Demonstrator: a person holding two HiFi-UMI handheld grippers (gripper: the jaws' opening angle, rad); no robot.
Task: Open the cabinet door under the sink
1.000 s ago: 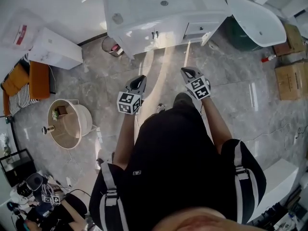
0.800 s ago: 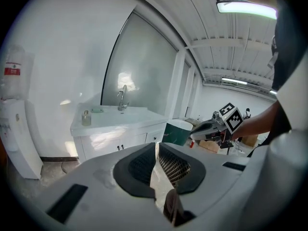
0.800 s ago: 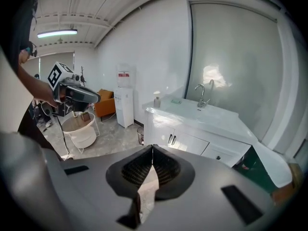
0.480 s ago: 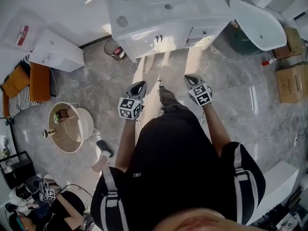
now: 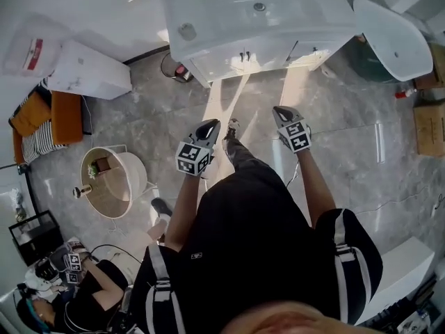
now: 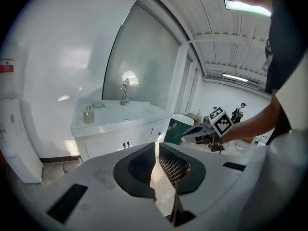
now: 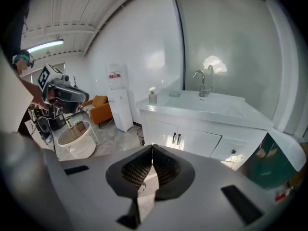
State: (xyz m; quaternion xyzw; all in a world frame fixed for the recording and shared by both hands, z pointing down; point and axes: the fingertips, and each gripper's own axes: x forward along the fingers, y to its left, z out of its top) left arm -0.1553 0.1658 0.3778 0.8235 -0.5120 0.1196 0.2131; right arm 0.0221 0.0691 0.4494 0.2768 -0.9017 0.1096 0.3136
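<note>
The white sink vanity [image 5: 257, 19] stands against the wall ahead of me. Its two cabinet doors [image 5: 243, 58] are closed, with a pair of dark handles [image 7: 176, 138] at the middle seam. The same doors [image 6: 118, 146] show in the left gripper view. My left gripper [image 5: 208, 128] and right gripper [image 5: 281, 111] are held out over the floor, well short of the vanity. Both are shut with nothing between the jaws. In their own views, the left gripper [image 6: 155, 144] and the right gripper [image 7: 152, 146] point at the cabinet front.
A small drawer [image 7: 236, 150] sits right of the doors. A bin [image 5: 174, 68] and a white dispenser [image 5: 90, 72] stand to the vanity's left, a white bathtub [image 5: 393, 37] to its right. A round white tub [image 5: 108, 179] and a seated person [image 5: 90, 291] are to my left.
I have stepped toward the vanity, which now sits nearer and lower in the head view. Both grippers stay shut and held out in front.
</note>
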